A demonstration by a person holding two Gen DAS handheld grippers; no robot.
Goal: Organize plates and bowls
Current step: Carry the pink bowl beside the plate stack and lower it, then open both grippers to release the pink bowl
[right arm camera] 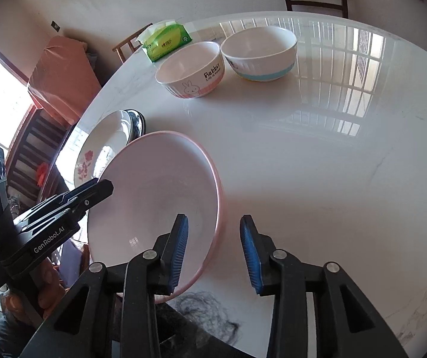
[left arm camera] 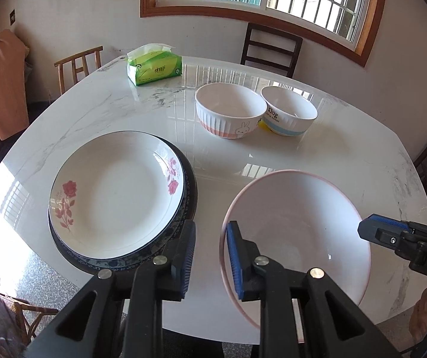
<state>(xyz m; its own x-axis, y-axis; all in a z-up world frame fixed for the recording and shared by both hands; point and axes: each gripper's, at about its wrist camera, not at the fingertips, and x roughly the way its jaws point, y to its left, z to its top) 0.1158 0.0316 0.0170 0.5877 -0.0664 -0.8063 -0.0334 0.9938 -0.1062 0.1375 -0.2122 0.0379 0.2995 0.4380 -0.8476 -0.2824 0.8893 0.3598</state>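
Right of the rose plate (left arm camera: 115, 191), the pink-rimmed plate (left arm camera: 300, 232) sits tilted at lower centre-right, its rim loose between my left gripper's (left arm camera: 210, 226) barely parted jaws and my right gripper's (right arm camera: 213, 219) wider ones, neither pinching, so it may slip over the table's (left arm camera: 303, 155) near edge.

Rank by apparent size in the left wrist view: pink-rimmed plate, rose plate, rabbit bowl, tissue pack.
1. and 2. Pink-rimmed plate and rose plate: look about alike; the pink-rimmed one is nearer the camera, so unsure.
3. Rabbit bowl.
4. Tissue pack, farthest away.
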